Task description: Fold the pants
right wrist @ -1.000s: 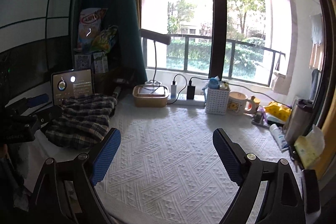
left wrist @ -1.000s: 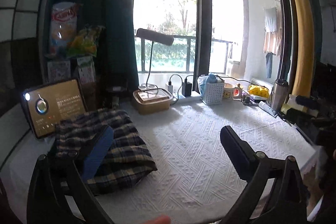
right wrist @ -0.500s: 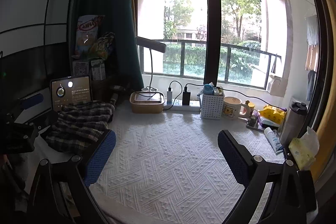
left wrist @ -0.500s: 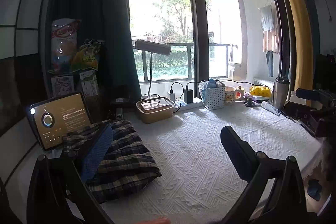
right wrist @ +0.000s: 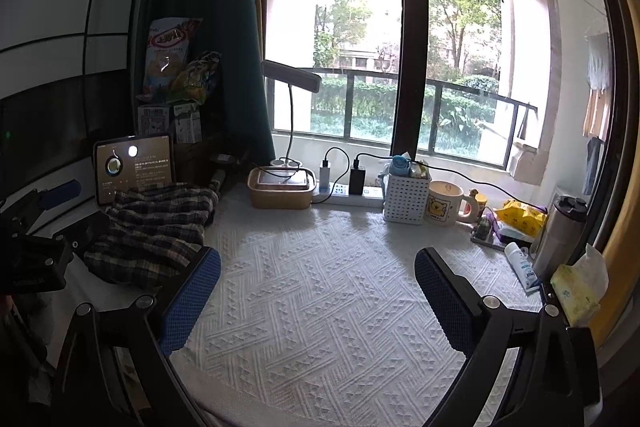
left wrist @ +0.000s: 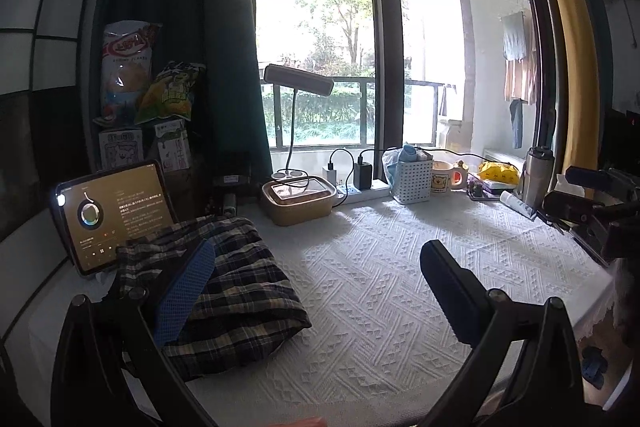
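Note:
The dark plaid pants (left wrist: 236, 291) lie folded in a thick bundle at the left end of the white textured tablecloth (left wrist: 380, 291). They also show in the right wrist view (right wrist: 152, 227), in front of the tablet. My left gripper (left wrist: 316, 291) is open and empty, held above the table with its left finger over the bundle's near side. My right gripper (right wrist: 316, 291) is open and empty above the bare cloth, right of the pants. The other gripper shows at each view's edge.
A lit tablet (left wrist: 108, 215) leans behind the pants. Along the window stand a lamp on a tan box (left wrist: 298, 201), a power strip (left wrist: 360, 189), a white basket (left wrist: 412, 175), a mug (left wrist: 444, 177) and a steel flask (left wrist: 538, 175). Snack bags (left wrist: 128, 71) stand at the back left. Tissues (right wrist: 576, 283) are at the right.
Both grippers have drawn back and risen a little from the table, staying open. The folded pants have not moved.

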`<state>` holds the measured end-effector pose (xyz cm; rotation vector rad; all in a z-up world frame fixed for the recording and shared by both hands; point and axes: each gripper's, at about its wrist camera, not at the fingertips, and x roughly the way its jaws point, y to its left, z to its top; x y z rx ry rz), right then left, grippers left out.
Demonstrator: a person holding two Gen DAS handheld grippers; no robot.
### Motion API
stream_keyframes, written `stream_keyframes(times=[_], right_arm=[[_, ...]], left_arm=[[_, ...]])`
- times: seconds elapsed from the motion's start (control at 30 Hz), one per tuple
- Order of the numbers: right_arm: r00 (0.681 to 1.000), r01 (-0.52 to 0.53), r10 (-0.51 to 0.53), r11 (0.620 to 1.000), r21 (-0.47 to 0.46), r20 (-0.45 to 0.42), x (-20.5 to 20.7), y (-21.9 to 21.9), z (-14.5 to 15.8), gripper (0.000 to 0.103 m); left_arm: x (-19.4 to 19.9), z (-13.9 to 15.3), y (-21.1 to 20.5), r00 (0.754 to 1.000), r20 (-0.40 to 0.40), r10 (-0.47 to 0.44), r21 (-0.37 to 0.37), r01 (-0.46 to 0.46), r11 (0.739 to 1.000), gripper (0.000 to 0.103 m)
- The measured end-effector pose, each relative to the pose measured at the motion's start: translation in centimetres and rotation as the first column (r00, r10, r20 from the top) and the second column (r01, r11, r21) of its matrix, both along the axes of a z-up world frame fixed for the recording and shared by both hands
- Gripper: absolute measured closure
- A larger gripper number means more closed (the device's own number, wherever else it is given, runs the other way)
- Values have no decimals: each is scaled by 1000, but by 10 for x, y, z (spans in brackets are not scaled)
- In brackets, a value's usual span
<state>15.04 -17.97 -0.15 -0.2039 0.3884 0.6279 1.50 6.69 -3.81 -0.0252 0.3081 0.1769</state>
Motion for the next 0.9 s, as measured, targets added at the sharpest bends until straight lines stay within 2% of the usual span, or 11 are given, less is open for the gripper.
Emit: stream_keyframes(times=[0.9], right_arm=[[1000,-2,2,1000,-10,-1,1,2,-3,4]], left_arm=[[-2,-2,3,1000,-2,-2,-6,2,1000,1]])
